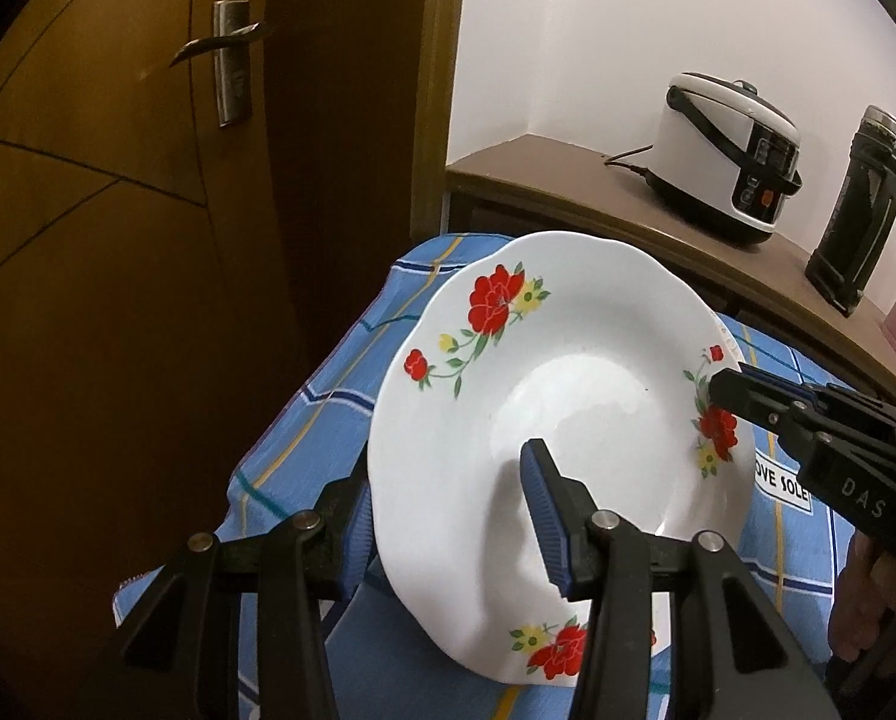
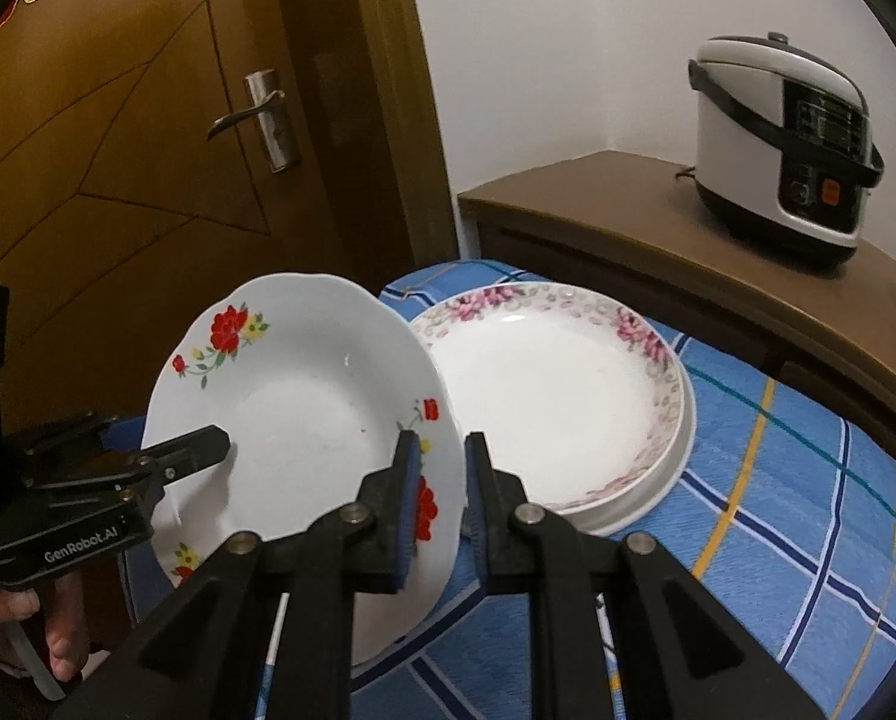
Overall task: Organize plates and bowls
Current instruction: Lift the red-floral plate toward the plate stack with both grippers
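Observation:
A white plate with red flowers point(image 1: 544, 420) is held tilted above the blue checked cloth. My left gripper point(image 1: 448, 516) has its fingers on either side of the plate's near-left rim. My right gripper point(image 2: 439, 450) is shut on the plate's right rim point(image 2: 304, 408); it also shows in the left wrist view point(image 1: 742, 390). The left gripper shows in the right wrist view point(image 2: 208, 450) over the plate's left side. A stack of pink-flowered plates point(image 2: 556, 396) lies on the cloth just right of the held plate.
A wooden door point(image 1: 118, 240) with a metal handle stands at the left. A brown counter point(image 2: 658, 228) behind the table carries a white rice cooker point(image 2: 784, 144) and a dark flask point(image 1: 862, 210). The blue cloth point(image 2: 778, 480) extends to the right.

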